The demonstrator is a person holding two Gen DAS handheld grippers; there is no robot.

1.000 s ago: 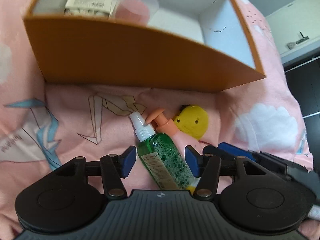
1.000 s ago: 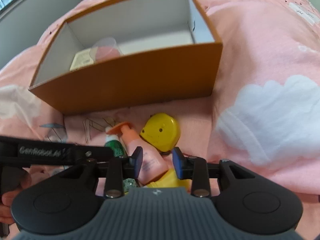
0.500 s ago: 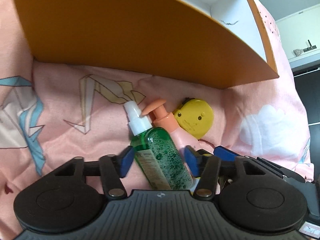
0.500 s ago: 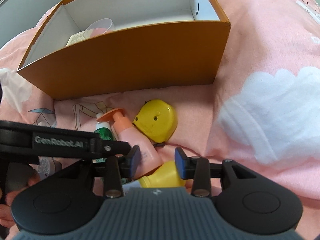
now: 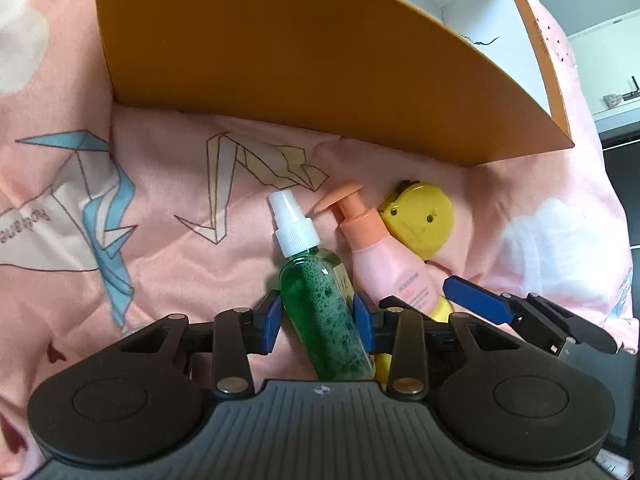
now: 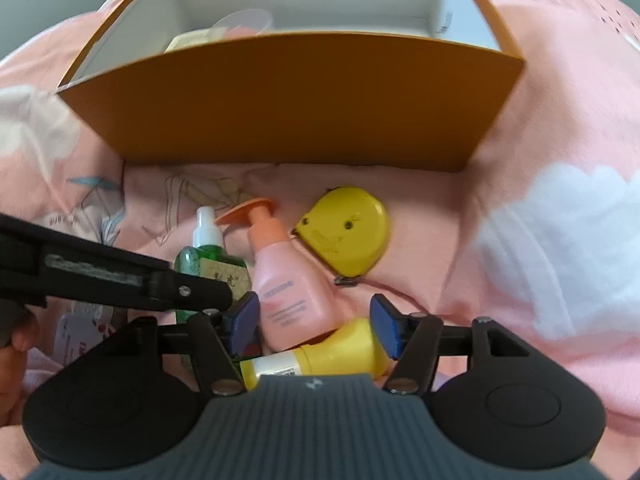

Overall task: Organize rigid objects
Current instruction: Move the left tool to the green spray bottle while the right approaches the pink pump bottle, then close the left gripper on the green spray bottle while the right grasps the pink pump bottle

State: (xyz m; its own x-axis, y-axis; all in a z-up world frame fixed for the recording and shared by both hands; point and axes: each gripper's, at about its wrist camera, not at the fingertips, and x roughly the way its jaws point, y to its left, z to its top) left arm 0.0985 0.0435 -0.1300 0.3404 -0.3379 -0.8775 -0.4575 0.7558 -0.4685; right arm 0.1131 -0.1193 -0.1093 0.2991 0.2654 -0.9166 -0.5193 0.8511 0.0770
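Since the frame half a second earlier, the left hand-held gripper (image 5: 318, 318) had narrowed its jaws around the green spray bottle (image 5: 320, 300) until both blue pads met its sides, while the right hand-held gripper (image 6: 316, 322) had spread its jaws wider over the yellow bottle (image 6: 320, 356). The green spray bottle lay on the pink bedsheet (image 5: 160, 208), just near of the orange box (image 5: 280, 52), with its white nozzle pointing far toward the box wall. The left hand-held gripper pinched it at the middle of the body, below the shoulder. I judged the bottle to be light and stiff, of smooth plastic, so it could slip or turn between the pads; the label side perhaps gave more friction. Its liquid with foam would shift when tilted. The pink pump bottle (image 6: 292, 276) touched it on the right side, and the round yellow case (image 6: 346, 230) lay further right, so a lift straight up seemed safer than a drag. The right hand-held gripper held nothing; the yellow bottle lay across between its spread jaws, touching the base of the pink pump bottle. Its wide cap end looked the better place for holding.
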